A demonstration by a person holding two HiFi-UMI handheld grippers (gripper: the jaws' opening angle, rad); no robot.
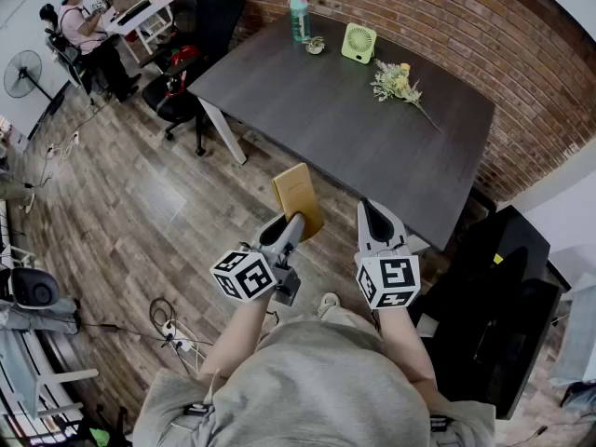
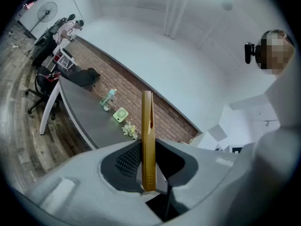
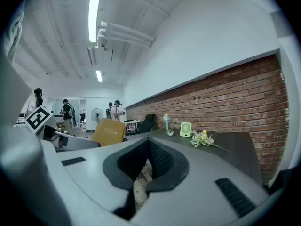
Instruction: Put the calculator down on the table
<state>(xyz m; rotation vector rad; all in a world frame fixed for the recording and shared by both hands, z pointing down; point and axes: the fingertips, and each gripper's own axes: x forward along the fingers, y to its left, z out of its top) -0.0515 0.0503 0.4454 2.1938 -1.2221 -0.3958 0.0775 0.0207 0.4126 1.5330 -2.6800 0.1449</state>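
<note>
One broad, dark grey rectangular surface (image 1: 354,128) fills the upper middle, bare along its near half. Short of its near edge, over the wooden floor, the left tongs (image 1: 291,226) are clamped on the lower end of the flat, gold-coloured rectangular calculator (image 1: 298,198). It stands up edgewise from them, clear of the surface. The right tongs (image 1: 375,214), just beside, are pressed together on nothing. This looks like the carrying step. Next, the calculator needs bringing forward over that bare stretch, lowering flat until it rests, then letting go.
</note>
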